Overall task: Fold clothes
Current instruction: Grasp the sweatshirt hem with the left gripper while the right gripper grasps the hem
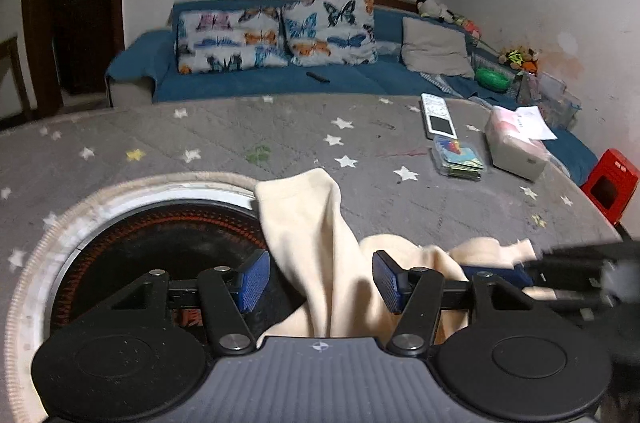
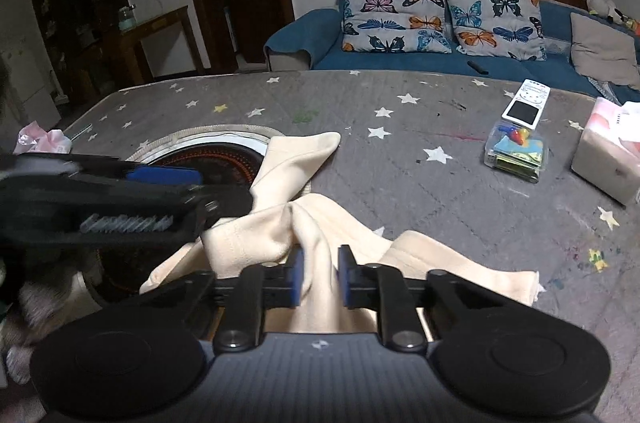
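Note:
A cream garment (image 1: 304,235) lies crumpled on the grey star-patterned table (image 1: 224,139), partly over a round heater opening (image 1: 160,235). My left gripper (image 1: 320,281) is open, its blue pads on either side of a raised fold of the cloth. In the right wrist view the same garment (image 2: 420,259) spreads toward the right. My right gripper (image 2: 320,277) has its blue pads closed to a narrow gap with a bunched ridge of the cream cloth between them. The left gripper (image 2: 132,195) shows as a dark blurred shape at the left.
On the table's right side lie a white remote (image 2: 526,102), a clear box of coloured cards (image 2: 516,153) and a tissue pack (image 2: 610,151). A blue sofa (image 2: 400,59) with butterfly cushions stands behind. A red box (image 1: 610,179) sits past the table's right edge.

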`<state>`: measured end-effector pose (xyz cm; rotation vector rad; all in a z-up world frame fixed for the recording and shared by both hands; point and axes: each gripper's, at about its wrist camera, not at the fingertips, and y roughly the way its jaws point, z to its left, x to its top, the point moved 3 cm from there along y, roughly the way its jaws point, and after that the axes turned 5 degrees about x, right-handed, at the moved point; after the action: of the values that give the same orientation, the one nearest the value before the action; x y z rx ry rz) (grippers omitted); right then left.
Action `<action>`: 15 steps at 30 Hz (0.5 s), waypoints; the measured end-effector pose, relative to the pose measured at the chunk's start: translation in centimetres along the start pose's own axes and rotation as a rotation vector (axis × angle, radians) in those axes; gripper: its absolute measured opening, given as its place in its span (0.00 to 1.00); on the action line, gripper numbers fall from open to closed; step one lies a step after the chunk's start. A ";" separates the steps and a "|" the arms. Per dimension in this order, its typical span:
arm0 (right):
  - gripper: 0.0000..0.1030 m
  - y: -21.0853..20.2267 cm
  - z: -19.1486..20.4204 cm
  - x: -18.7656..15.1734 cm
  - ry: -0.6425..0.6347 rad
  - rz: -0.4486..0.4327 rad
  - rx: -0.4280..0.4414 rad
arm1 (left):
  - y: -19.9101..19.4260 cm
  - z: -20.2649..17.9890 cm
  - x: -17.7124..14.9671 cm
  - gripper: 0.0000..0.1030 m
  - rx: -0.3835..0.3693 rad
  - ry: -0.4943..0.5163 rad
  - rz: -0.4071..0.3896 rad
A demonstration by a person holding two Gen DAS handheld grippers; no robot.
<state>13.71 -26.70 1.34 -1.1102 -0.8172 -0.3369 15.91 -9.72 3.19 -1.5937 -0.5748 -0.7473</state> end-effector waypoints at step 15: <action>0.07 -5.1 -1.5 -1.0 -0.001 -0.116 -0.087 | 2.1 0.5 -0.2 0.07 -0.018 -0.024 0.013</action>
<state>10.51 -30.37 3.66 -1.1460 -0.8767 -0.4726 17.40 -9.49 1.61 -1.6235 -0.5761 -0.7268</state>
